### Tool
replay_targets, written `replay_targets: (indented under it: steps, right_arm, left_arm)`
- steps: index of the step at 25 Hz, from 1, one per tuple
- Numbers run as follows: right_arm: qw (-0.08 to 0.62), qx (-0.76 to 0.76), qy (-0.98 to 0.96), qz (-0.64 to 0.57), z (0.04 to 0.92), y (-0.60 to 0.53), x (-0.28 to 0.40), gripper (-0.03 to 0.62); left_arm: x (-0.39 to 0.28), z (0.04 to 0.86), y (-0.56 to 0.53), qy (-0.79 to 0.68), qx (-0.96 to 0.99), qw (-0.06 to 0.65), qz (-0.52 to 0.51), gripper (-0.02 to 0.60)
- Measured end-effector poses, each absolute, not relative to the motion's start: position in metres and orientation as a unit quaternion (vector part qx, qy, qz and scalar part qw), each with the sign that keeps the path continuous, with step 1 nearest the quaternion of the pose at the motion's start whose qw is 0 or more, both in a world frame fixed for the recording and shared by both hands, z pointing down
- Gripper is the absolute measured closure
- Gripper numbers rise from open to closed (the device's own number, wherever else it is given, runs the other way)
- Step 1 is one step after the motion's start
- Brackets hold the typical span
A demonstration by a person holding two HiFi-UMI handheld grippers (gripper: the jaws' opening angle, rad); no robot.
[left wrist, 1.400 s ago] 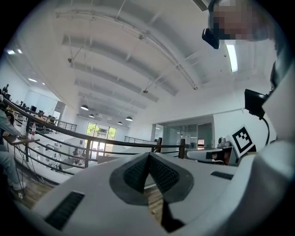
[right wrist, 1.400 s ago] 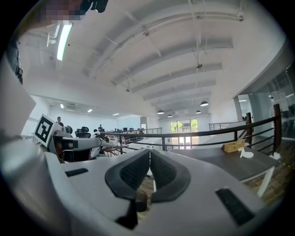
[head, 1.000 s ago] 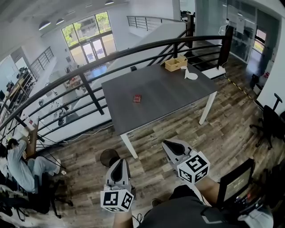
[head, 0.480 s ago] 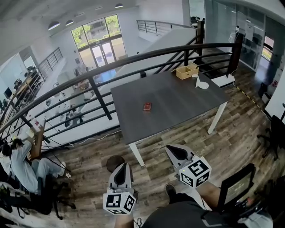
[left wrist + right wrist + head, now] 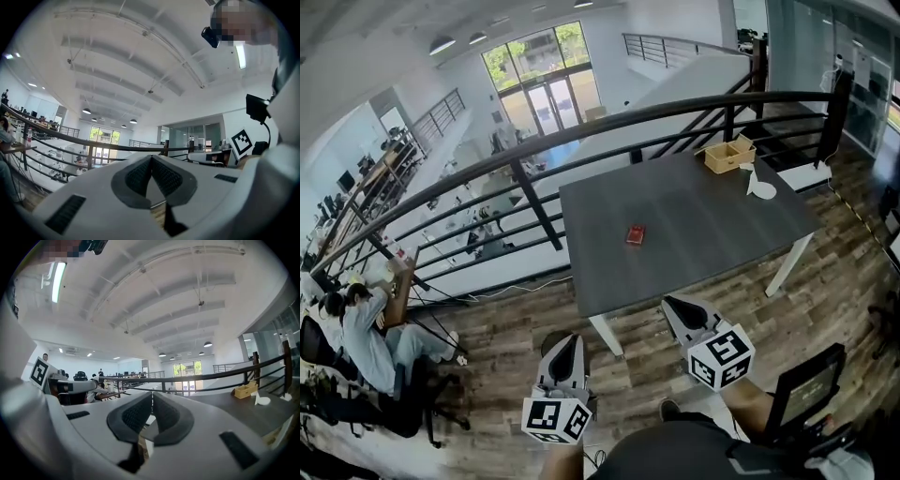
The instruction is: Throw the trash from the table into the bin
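A small red piece of trash (image 5: 635, 234) lies near the middle of the dark grey table (image 5: 703, 225). A white crumpled paper (image 5: 759, 187) sits at the table's far right, and shows again in the right gripper view (image 5: 261, 400). A dark round bin (image 5: 549, 343) stands on the floor by the table's near left leg, partly hidden by my left gripper (image 5: 568, 339). My left gripper (image 5: 151, 157) is shut and empty, short of the table edge. My right gripper (image 5: 670, 302) (image 5: 152, 393) is also shut and empty, its tip at the table's near edge.
A cardboard box (image 5: 728, 155) (image 5: 245, 390) stands on the table's far right corner. A black railing (image 5: 581, 131) runs behind the table over a drop. White table legs (image 5: 607, 334) stand on the wood floor. A dark monitor (image 5: 806, 389) is at the lower right. People sit at the lower left (image 5: 366, 328).
Both grippers have moved forward towards the table, still shut. The table and the red trash now sit nearer and further right in the head view.
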State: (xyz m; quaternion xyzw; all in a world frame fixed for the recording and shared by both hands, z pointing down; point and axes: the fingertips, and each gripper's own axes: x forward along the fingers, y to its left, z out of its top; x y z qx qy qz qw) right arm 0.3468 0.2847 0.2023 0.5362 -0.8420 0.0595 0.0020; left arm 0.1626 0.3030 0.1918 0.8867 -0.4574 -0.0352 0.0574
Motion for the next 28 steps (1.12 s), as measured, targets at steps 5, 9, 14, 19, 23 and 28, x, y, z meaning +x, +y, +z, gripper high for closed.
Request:
replay_targets:
  steps: [5,9,14,19,23,28]
  right_arm:
    - [0.000,0.531,-0.845,0.069,0.211,0.247,0.367,0.582]
    - [0.001,0.519,-0.851,0.080,0.221,0.223,0.371,0.582]
    - [-0.002,0.519,-0.851,0.082,0.223,0.195,0.364,0.582]
    - [0.001,0.526,-0.846,0.089,0.223,0.157,0.343,0.582]
    - [-0.008,0.536,-0.841,0.072,0.216,0.131,0.316,0.582]
    - [-0.008,0.559,-0.827,0.059,0.216,0.095,0.290,0.580]
  left_arm:
    - [0.174,0.200,0.274,-0.484,0.873,0.063,-0.021,0.572]
    - [0.176,0.206,0.252,-0.495,0.866,0.070,-0.017,0.572]
    - [0.168,0.208,0.224,-0.497,0.864,0.075,-0.016,0.572]
    - [0.153,0.209,0.182,-0.485,0.871,0.080,-0.020,0.572]
    - [0.130,0.213,0.150,-0.470,0.878,0.082,-0.029,0.572]
    - [0.104,0.219,0.114,-0.450,0.889,0.077,-0.033,0.572]
